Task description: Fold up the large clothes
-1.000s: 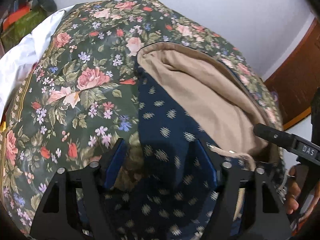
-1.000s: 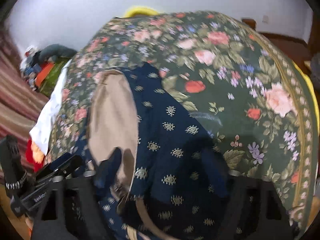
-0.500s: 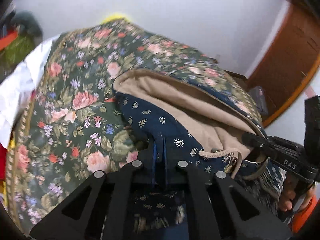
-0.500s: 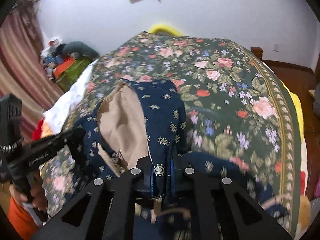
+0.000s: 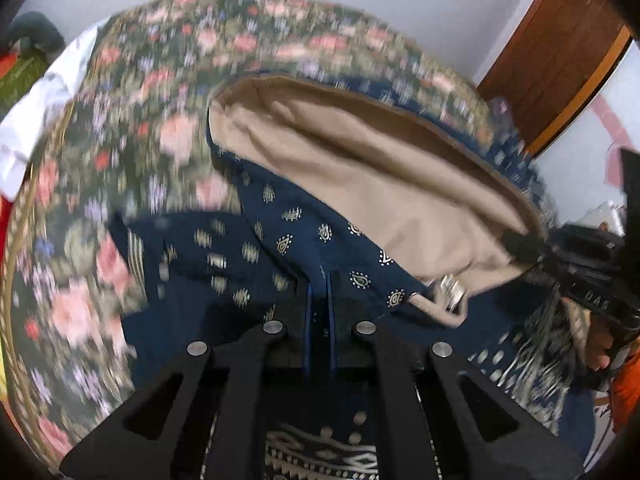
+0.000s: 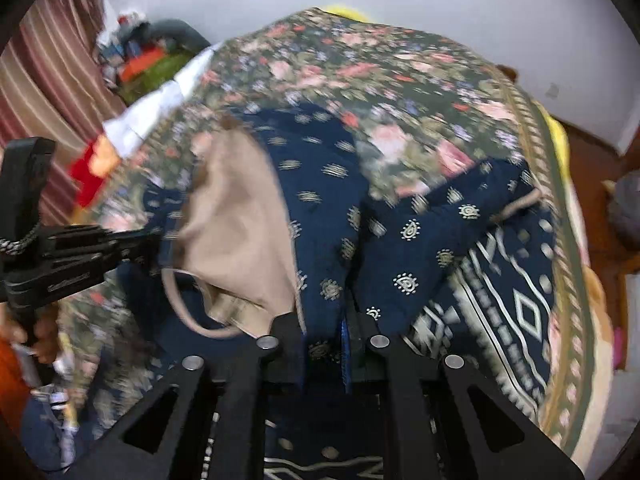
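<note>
A large navy garment (image 5: 280, 236) with small cream paisley marks and a beige lining (image 5: 360, 168) lies across a floral bedspread (image 5: 120, 128). My left gripper (image 5: 319, 280) is shut on a fold of its navy cloth, lifted off the bed. In the right wrist view the same navy garment (image 6: 320, 208) shows its beige lining (image 6: 236, 232) at left and a patterned border (image 6: 500, 300) at right. There my right gripper (image 6: 326, 320) is shut on another fold of the navy cloth. Each view shows the other gripper at its edge: the right gripper (image 5: 520, 246) and the left gripper (image 6: 156, 250).
The bedspread (image 6: 400, 80) covers a bed against a pale wall. White cloth (image 5: 36, 108) lies at the bed's left side, with a heap of coloured things (image 6: 148, 56) beyond it. A wooden door (image 5: 560, 48) stands at right. A hand (image 6: 40, 336) holds the left gripper's handle.
Both grippers went from open around the navy cloth to shut on it, then lifted and carried it sideways across the bed; the views are now motion-blurred and more of the patterned border shows.
</note>
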`<state>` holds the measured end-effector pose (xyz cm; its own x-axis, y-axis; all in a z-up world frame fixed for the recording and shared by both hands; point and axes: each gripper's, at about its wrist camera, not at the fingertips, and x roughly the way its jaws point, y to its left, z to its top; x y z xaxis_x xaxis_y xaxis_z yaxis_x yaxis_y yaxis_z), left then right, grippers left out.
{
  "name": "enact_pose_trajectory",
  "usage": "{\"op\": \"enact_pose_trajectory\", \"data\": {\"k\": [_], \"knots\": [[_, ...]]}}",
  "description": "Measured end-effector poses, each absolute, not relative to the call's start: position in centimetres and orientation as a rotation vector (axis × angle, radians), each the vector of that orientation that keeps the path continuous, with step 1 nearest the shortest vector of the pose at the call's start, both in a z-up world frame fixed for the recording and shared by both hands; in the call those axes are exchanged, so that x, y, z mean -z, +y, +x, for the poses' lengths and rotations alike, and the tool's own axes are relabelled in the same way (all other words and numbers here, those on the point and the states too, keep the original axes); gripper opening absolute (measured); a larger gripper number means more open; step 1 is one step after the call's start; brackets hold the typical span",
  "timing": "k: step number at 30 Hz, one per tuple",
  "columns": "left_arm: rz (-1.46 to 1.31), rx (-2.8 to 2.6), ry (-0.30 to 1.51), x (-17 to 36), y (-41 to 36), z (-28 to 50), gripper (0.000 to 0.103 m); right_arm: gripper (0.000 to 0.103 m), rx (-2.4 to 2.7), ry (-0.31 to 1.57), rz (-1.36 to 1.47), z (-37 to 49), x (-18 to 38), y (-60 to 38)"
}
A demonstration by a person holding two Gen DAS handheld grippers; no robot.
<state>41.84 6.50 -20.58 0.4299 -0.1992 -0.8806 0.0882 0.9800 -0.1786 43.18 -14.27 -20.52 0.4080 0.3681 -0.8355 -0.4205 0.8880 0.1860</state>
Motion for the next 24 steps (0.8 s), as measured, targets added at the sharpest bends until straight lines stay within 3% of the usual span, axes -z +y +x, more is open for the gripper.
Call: {"op": "enact_pose_trajectory", "data": {"k": [2, 6, 8, 10, 11, 14, 16, 18, 24], "knots": [[-0.108, 0.138, 1.129, 21.8, 6.0, 41.1, 0.005, 0.012, -0.486, 1.06, -0.097, 43.0, 21.7, -13.9], [-0.037, 0.071, 1.099, 23.0, 4.2, 39.9, 0.007, 0.026, -0.43, 1.08, -0.103, 42.6, 22.6, -14.1], [0.052, 0.052, 1.081, 23.1, 3.2, 39.5, 0.008, 0.043, -0.412, 1.104, -0.14, 42.4, 22.4, -14.1], [0.122, 0.045, 1.076, 23.1, 2.7, 39.0, 0.009, 0.077, -0.384, 1.111, -0.186, 41.9, 22.5, -14.3], [0.158, 0.041, 1.074, 23.2, 2.5, 38.7, 0.011, 0.083, -0.351, 1.095, -0.218, 41.5, 22.6, -14.8], [0.196, 0.05, 1.081, 23.1, 2.7, 38.3, 0.015, 0.085, -0.386, 1.098, -0.209, 40.5, 22.7, -16.0], [0.189, 0.076, 1.094, 23.0, 3.2, 37.7, 0.038, 0.085, -0.397, 1.107, -0.192, 40.1, 22.1, -16.8], [0.194, 0.06, 1.085, 22.6, 3.9, 36.9, 0.046, 0.085, -0.397, 1.106, -0.185, 39.9, 21.4, -17.0], [0.086, 0.048, 1.023, 19.6, 7.0, 36.5, 0.046, 0.085, -0.452, 1.041, -0.112, 40.1, 17.5, -17.0]]}}
